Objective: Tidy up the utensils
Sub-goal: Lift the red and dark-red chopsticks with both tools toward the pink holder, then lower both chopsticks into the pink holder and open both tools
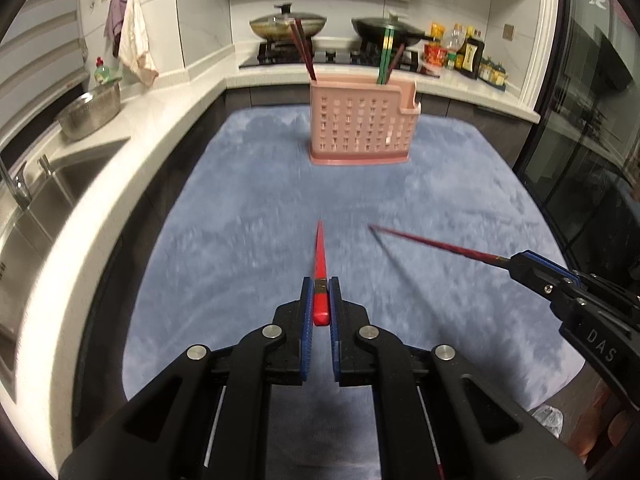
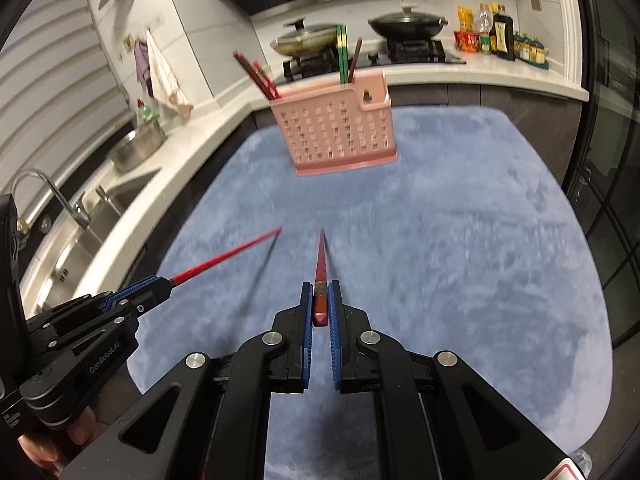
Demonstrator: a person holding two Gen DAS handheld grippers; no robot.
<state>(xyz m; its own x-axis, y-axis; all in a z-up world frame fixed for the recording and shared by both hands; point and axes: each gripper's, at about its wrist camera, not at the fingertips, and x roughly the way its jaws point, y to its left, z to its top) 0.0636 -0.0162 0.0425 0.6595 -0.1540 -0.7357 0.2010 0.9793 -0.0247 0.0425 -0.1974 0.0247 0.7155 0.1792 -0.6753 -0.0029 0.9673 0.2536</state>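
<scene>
Fingers [image 1: 307, 300] of the left gripper [image 1: 319, 300] are pinching the thick end of a bright red chopstick [image 1: 320, 264], whose tip is pointing straight ahead of them, and the fingers [image 2: 307, 304] of the right gripper [image 2: 320, 304] are clamping a darker red chopstick [image 2: 321, 268] the same way. Both sticks are hanging above a blue cloth [image 1: 248, 208] and casting thin shadows on it. Beyond the fingertips, well apart from them, a pink holder [image 1: 362, 124] is standing upright on the far part of the cloth, carrying dark red chopsticks [image 1: 302, 50] at its left end and green chopsticks [image 1: 386, 54] towards its right end. In the left view the right gripper is reaching in from the right and showing the letters "DAS"; in the right view the left gripper is coming in from the left and showing "GenRobot.AI" on its body. Past the holder, two lidded pans [image 1: 288, 24] are sitting on a hob [image 1: 332, 58], with bottles [image 1: 472, 54] to the right whose labels are too small to read. Left of the fingers, a white counter [image 1: 132, 128] is curving round to a sink [image 1: 36, 204], a steel bowl [image 1: 90, 110] and hanging towels [image 1: 134, 36].
</scene>
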